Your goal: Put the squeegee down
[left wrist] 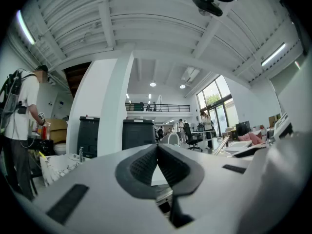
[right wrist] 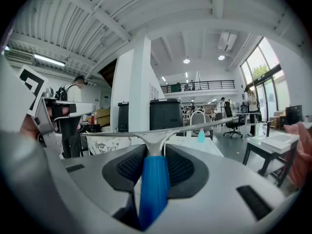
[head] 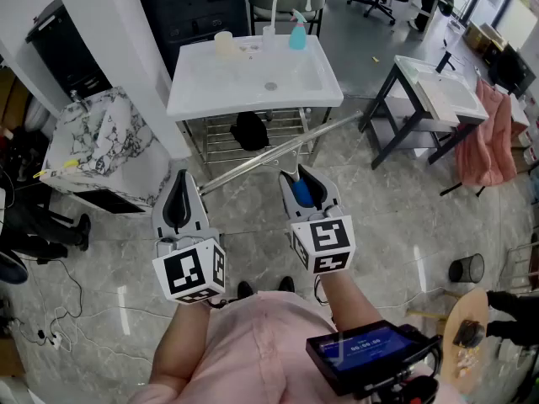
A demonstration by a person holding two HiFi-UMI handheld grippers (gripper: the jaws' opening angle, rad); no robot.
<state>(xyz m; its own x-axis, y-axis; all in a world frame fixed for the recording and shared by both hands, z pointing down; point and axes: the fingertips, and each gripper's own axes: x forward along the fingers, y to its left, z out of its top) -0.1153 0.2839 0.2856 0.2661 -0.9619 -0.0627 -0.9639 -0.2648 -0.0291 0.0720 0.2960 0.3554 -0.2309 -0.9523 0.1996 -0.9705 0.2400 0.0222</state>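
head camera downward; all face sink (head: 244, 99)

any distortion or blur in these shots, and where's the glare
Left gripper view: strong fisheye with a black rim, ceiling beams bowed, and the near body of the left gripper soft. Right gripper view: same fisheye; the squeegee handle blurs toward the bottom edge. Head view: wide-angle lean on the sink, with light streaks glaring on the glossy floor.

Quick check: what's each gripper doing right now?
Left gripper: closed, nothing between its jaws.
Right gripper: closed on the blue handle of the squeegee.
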